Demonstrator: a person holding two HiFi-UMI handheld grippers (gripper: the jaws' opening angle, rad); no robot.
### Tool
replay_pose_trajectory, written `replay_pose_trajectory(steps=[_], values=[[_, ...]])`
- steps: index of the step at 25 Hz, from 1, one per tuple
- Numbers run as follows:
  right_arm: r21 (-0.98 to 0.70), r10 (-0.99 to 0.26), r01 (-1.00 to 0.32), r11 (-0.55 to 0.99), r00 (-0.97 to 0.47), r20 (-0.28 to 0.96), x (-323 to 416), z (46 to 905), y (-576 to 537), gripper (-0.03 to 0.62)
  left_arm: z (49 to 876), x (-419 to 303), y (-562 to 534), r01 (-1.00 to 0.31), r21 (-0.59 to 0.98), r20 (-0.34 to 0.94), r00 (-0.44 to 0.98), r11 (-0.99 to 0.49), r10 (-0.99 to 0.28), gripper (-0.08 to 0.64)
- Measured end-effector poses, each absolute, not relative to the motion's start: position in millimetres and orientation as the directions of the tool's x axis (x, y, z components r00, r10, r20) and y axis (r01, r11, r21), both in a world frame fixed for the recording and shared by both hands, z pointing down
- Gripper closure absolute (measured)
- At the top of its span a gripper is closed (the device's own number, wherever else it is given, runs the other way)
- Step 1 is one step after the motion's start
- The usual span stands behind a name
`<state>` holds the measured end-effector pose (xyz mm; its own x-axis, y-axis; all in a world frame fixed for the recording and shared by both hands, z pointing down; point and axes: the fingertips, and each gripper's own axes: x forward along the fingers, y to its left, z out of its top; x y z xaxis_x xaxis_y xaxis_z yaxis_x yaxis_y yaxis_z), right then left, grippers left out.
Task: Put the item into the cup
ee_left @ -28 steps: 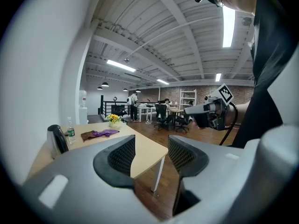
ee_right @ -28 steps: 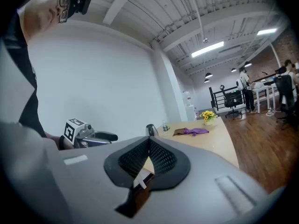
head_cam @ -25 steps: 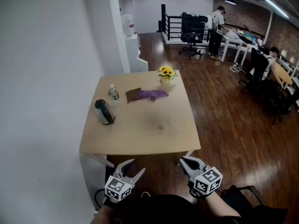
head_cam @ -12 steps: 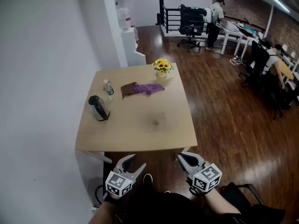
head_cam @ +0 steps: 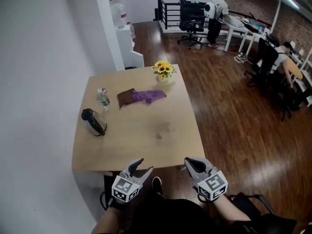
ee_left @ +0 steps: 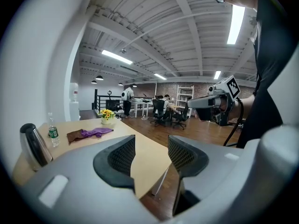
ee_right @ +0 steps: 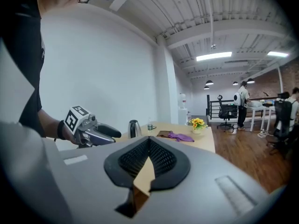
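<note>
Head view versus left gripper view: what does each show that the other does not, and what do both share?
Only the head view shows the left gripper from above and a small item mid-table. Only the left gripper view shows its jaws apart, empty, and the ceiling lights. Both show the table, kettle, bottle, purple cloth and right gripper.

"What's on the table (head_cam: 141,147)?"

"It's a light wooden top standing on a dark wood floor (head_cam: 229,126). Near the left edge sits a dark kettle (head_cam: 94,122), and just behind it there's an upright water bottle (head_cam: 104,100)."

"And further in?"

"A brown cloth (head_cam: 125,97), with a purple cloth (head_cam: 149,96) touching its right side. A pot of sunflowers (head_cam: 163,72) stands at the far edge. One small object (head_cam: 158,137) lies alone nearer the front, too small to tell what it is."
</note>
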<state>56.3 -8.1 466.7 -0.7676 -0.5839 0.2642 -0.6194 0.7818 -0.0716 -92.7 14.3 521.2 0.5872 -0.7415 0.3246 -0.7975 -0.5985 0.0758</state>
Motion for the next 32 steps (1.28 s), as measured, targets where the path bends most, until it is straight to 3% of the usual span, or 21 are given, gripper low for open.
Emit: replay_pose_trajectory(steps=[17,32], values=[[-0.17,-0.649,-0.708,0.686,-0.7,0.296,7.5,497.9,-172.7,0.584,601.2,-144.3,-168.0,-0.729,0.081,0.481,0.626,-0.679,-0.614,0.35],[-0.213,-0.533,-0.653,0.727,-0.732,0.425,11.4,557.1,-223.1,0.535,741.6,-78.9,-220.0,-0.631,0.128,0.751,0.565,-0.765,-0.341,0.381]])
